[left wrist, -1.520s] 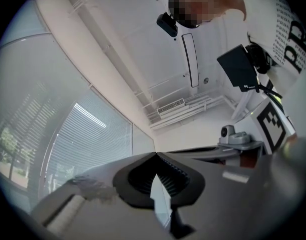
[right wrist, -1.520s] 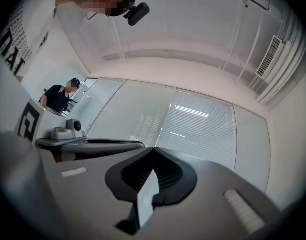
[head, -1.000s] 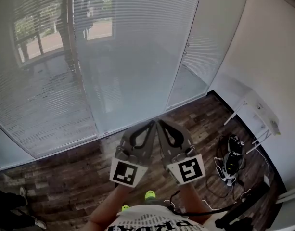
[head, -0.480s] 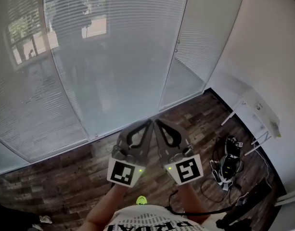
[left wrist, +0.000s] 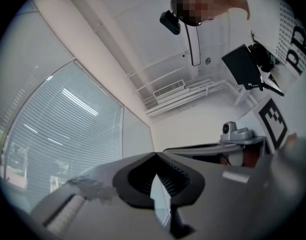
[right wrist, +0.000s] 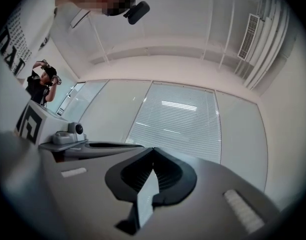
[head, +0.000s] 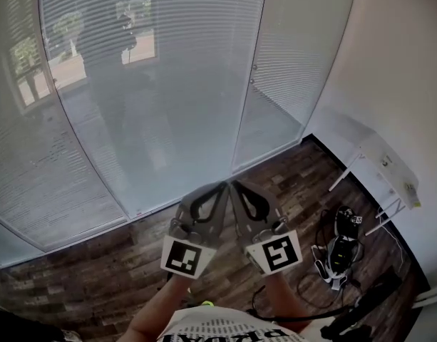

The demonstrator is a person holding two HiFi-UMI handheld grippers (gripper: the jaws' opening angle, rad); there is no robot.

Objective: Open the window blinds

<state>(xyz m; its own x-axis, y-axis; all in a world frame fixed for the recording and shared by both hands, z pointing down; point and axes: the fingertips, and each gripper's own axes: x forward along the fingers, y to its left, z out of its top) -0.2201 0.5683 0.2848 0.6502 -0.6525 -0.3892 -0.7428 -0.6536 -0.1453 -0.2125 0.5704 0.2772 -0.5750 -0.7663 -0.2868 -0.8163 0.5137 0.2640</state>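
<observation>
Carried sideways since earlier frame: left tool (head: 219, 187) and right tool (head: 237, 185); blinds (head: 154, 70) slid leftward in head view. Both tools pressed together, nothing pinched. Blinds ahead, well apart, fully lowered, untouched; opening not begun

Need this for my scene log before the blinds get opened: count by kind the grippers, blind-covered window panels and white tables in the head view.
Grippers: 2 (left gripper, right gripper)
Blind-covered window panels: 3 ()
White table: 1
Total: 6
</observation>
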